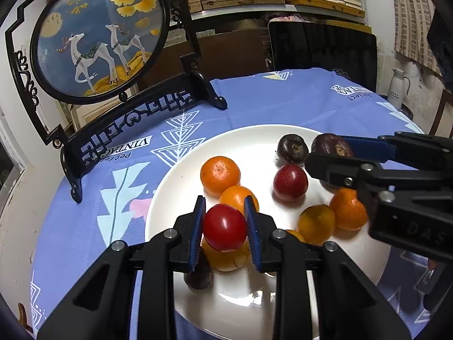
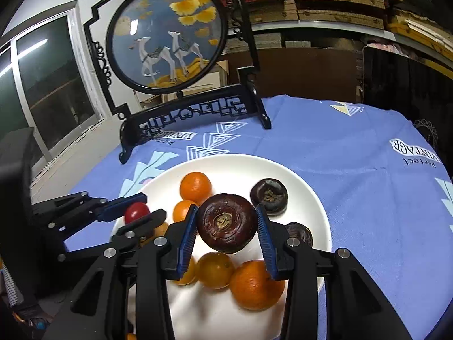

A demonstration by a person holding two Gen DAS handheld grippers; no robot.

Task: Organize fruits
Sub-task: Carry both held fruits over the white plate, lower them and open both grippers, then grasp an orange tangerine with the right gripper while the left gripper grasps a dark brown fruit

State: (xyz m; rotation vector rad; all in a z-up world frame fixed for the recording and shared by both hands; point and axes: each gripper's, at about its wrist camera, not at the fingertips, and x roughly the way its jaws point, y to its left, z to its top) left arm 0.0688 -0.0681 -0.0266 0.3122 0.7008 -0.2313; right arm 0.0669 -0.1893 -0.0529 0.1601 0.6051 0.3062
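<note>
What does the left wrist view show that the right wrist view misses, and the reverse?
Only the left wrist view: a dark red plum on the plate, and a white jug off to the right.

Only the right wrist view: a window at left.

Both: the white plate of oranges, the framed deer screen, the left gripper shut on a red tomato, and the right gripper shut on a dark brown fruit.

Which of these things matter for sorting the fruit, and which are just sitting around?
Part of the job:
- red fruit in the left tongs
- dark brown fruit in the right tongs
- oranges
- white plate

Just sitting around:
- framed deer picture
- blue tablecloth
- white jug
</note>
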